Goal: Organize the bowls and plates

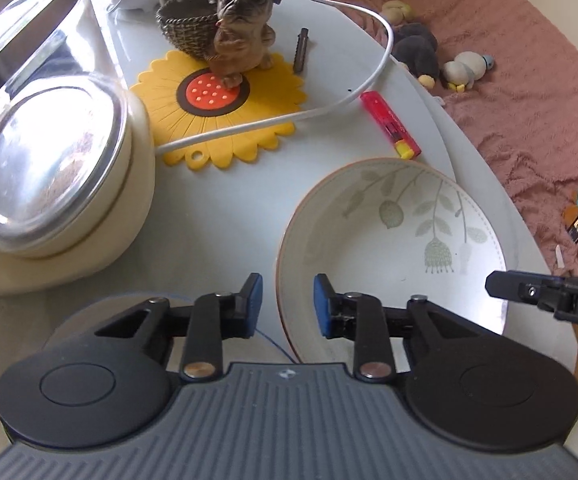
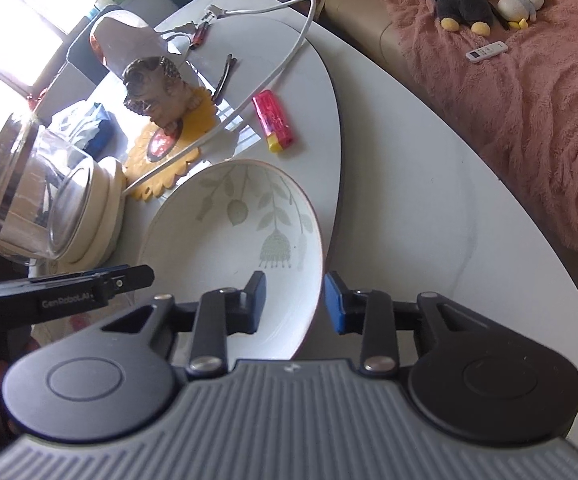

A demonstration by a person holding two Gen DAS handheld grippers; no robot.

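A white plate [image 1: 393, 232] with a grey-green flower print and a brown rim lies on the white table [image 1: 217, 216]; it also shows in the right wrist view [image 2: 225, 232]. My left gripper [image 1: 288, 304] is open, its jaws either side of the plate's left rim, with nothing between the pads. My right gripper [image 2: 295, 302] is open, its jaws astride the plate's right rim. Each gripper's tip shows in the other view: the right gripper [image 1: 529, 292] and the left gripper [image 2: 129, 276].
A glass jar [image 1: 45, 160] stands on a cream base [image 1: 101, 216] at the left. A yellow sunflower mat [image 1: 225, 112] carries a dog figurine [image 1: 241, 24] with a basket. A white cable [image 1: 341, 92] and a red lighter [image 1: 391, 124] lie behind the plate. Pink blanket with plush toys [image 1: 465, 68] lies beyond the table's edge.
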